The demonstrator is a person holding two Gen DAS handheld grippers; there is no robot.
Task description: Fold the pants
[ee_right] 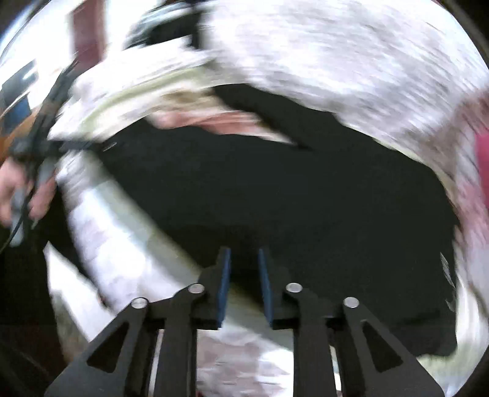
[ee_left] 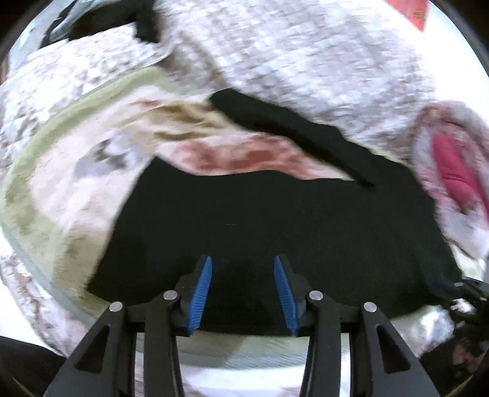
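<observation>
Black pants (ee_left: pixel 275 232) lie on a patterned quilt (ee_left: pixel 305 61), left gripper (ee_left: pixel 243 265) and right gripper (ee_right: pixel 243 256) poised over them, jaws parted and empty, apparently mid-fold; next, grasp an edge.

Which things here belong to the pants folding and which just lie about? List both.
For the job: black pants, left gripper, right gripper, both open above the pants.

Lying about: patterned bedspread, pink pillow, dark item at the bedspread's far edge.
</observation>
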